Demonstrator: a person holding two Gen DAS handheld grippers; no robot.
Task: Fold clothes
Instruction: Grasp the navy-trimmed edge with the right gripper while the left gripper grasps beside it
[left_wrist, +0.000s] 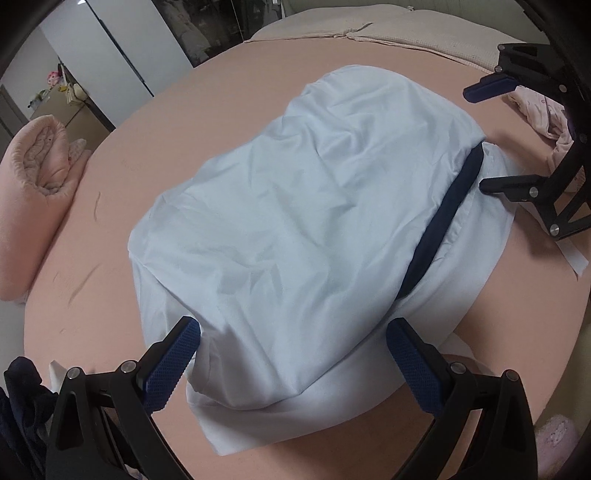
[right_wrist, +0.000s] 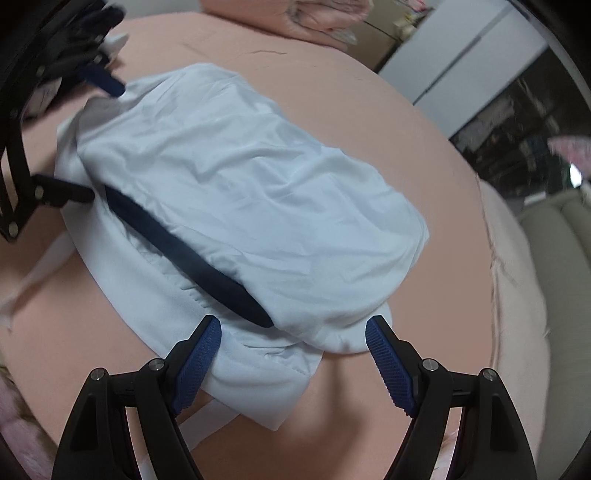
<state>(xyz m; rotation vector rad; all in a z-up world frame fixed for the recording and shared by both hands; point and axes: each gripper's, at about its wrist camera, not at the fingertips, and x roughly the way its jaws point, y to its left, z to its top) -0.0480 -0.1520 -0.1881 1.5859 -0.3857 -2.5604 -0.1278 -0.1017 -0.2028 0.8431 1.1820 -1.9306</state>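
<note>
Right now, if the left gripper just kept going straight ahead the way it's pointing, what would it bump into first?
Most likely the light blue garment. The left gripper is open, its fingers straddling the folded cloth's near edge on the pink bed. Depth is hard to judge, so it might skim over the top instead.

My bed (left_wrist: 207, 122) wears a pink sheet. At its far left edge lies a rolled pink quilt (left_wrist: 33, 177), and beyond that stands a white wardrobe (left_wrist: 122, 40) beside a low cabinet (left_wrist: 70, 99) topped with small toys. A beige blanket (left_wrist: 388, 29) covers the bed's far end.
</note>
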